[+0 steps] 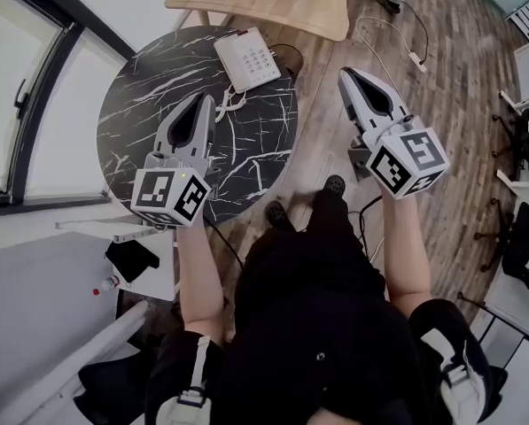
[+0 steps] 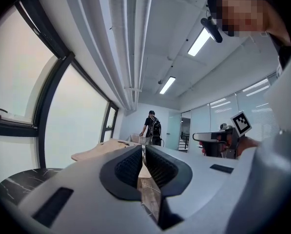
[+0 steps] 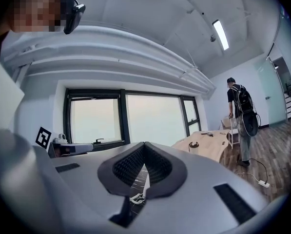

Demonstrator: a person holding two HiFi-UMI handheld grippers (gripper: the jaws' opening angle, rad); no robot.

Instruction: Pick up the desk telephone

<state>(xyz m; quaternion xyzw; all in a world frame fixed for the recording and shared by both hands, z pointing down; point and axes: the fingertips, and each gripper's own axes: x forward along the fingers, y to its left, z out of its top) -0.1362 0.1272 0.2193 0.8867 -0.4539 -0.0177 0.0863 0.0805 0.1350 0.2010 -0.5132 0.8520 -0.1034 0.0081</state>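
Forearms stretch forward from the dark-clothed body, each hand holding its gripper level. On that side the left gripper (image 1: 208, 100) hangs over the near part of the round black bench (image 1: 131, 122), nose toward the phone (image 1: 248, 58) but apart from it. Off the bench's right side, the right gripper (image 1: 346, 74) is over the wood floor (image 1: 441, 69). Each has its jaws pressed together with nothing between them.

Only the head view shows the phone: white, flat at the bench's far edge, just beside the wooden bench (image 1: 264, 3), with its coiled cord (image 1: 229, 106) trailing toward the left gripper. The left gripper view gives ceiling lights (image 2: 200, 40), a window (image 2: 77, 121) and a far-off person with a backpack (image 2: 151, 126). The right gripper view shows a bit of cord and marble below its jaws.
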